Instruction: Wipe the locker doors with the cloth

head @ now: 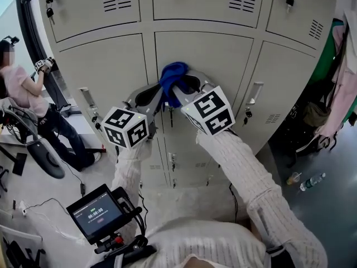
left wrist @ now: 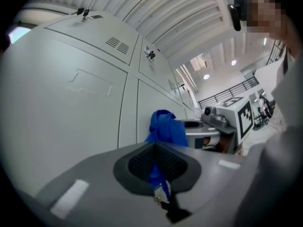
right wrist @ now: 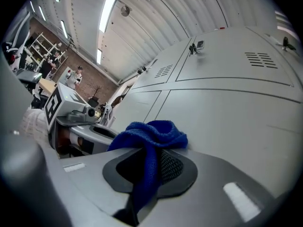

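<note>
Hidden behind the arms and marker cubes: most of the lower lockers [head: 167, 161]. Cut off at the top edge: the upper row of doors, only vents and keys showing. Too small to read: the print on the screen [head: 99, 212] at bottom left. Bunched against the middle door [head: 223, 60], near its top edge: the blue cloth [head: 173, 74]. Clenched on it from both sides: left gripper [left wrist: 158, 174] pinching a thin strip with a small tag, right gripper [right wrist: 144, 169] pinching a thicker fold, the rest heaped beyond its jaws. Counted in the head view: two grippers, one cloth, three doors in the middle row, three more cut off above, one bottle [head: 313, 180] lying on the floor [head: 312, 216] at right. Smooth pale grey metal doors with slotted vents and upright handles. Dark glossy floor at right, clothes [head: 343, 82] hanging at the right edge, one person [head: 22, 88] at far left, well apart from the cloth. Overhead in the right gripper view, a ribbed ceiling with strip lights, and a brick wall far off.
</note>
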Demonstrator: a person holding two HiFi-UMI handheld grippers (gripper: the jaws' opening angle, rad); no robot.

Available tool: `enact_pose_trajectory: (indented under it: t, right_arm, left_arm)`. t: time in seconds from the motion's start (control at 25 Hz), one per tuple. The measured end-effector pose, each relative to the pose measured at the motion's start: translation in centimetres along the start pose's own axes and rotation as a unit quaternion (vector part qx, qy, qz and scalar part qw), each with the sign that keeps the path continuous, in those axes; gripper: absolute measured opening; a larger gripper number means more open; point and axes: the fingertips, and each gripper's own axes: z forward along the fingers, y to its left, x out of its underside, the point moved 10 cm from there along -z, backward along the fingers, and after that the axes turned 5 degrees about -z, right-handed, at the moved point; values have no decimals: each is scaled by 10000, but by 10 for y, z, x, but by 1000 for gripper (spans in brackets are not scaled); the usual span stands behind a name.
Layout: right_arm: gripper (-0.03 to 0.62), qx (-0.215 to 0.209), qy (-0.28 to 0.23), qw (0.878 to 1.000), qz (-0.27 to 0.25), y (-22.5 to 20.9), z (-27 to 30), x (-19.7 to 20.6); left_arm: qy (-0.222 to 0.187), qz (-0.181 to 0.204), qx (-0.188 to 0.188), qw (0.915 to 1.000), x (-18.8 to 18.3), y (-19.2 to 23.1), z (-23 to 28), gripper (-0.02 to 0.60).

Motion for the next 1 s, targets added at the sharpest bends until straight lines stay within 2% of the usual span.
enact_pose_trajectory:
  t: [0.36, 0.76, 1.0]
  right_arm:
    - [55, 280, -233, 9983, 454, 11, -9, 27]
    - [54, 118, 192, 9975, 677, 38, -11, 76]
    - [52, 35, 312, 9953, 921, 52, -14, 101]
  left_arm:
    - [333, -298, -76, 9990, 38, -3, -7, 6]
    - [688, -784, -311, 9941, 84, 2, -24, 6]
    - [968, -1316, -467, 9855, 127, -1, -33, 6]
